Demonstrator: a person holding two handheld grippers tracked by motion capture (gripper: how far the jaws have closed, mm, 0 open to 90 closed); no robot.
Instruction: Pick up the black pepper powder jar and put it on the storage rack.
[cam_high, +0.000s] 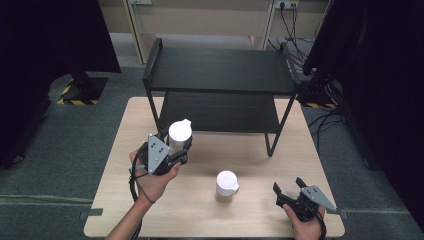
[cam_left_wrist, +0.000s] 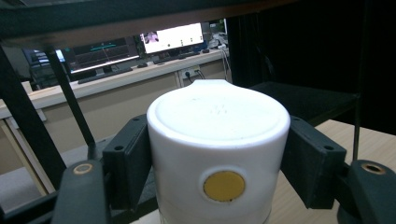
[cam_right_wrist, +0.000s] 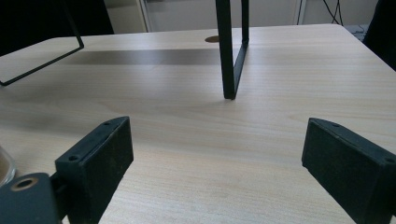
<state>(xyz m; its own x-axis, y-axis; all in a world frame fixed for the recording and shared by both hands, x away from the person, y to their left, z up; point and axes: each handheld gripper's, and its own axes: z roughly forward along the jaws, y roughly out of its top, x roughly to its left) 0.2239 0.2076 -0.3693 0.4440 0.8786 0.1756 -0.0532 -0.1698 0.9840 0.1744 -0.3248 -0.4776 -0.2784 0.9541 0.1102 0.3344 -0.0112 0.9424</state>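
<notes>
White cup (cam_left_wrist: 218, 154), upside down with its flat base up, sits clamped between the black jaws of the left gripper (cam_high: 167, 150), one pad pressed to each side of its wall. It is plain glazed white with a small spout or lip on its far rim and a round yellow sticker (cam_left_wrist: 224, 185) low on the near wall; no writing can be read on it. In the high view it is held above the tabletop (cam_high: 250, 210) toward the left edge, just in front of the black two-tier shelf rack (cam_high: 220, 70), whose lower shelf lies open just beyond it.

A second white cup (cam_high: 227, 183), also inverted, stands near the middle of the tabletop, well apart from both grippers. The right gripper (cam_high: 295, 190) rests by the near right corner, jaws wide apart and holding nothing. Ahead of it bare wood runs to the rack's right leg (cam_right_wrist: 229, 51); the near edge is likewise open
</notes>
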